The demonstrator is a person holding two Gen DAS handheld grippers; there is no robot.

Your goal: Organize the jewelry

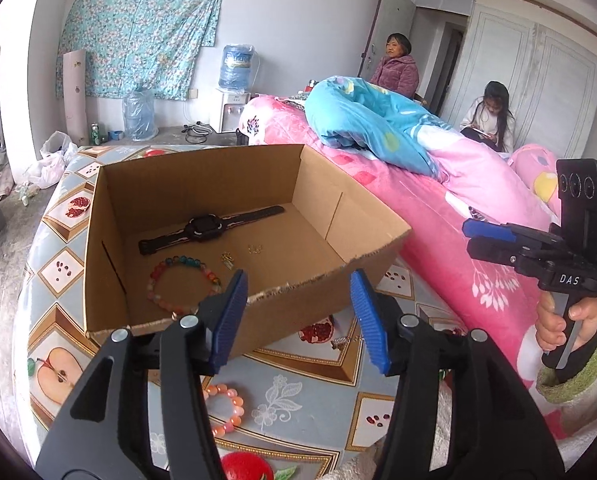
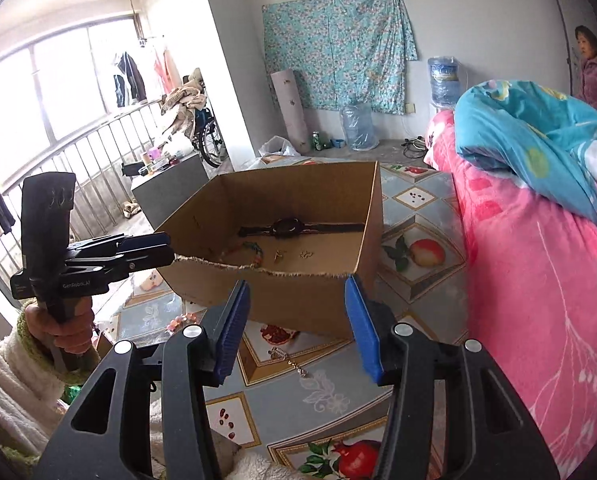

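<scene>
Between pickups, I'd say: left gripper (image 1: 298,316) and right gripper (image 2: 298,326) both have fingers apart, empty. The brown cardboard box (image 1: 110,240) already holds a black watch (image 1: 206,229) and multicoloured bead bracelet (image 1: 184,282). Probably next: the pink bead bracelet (image 1: 226,408) and small silver chain (image 2: 292,360) near the worktop's front edge.

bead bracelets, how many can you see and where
2. A multicoloured bead bracelet lies inside the cardboard box, near its front left corner. A pink bead bracelet lies on the patterned cloth in front of the box. Others may be hidden behind the tongs.
</scene>
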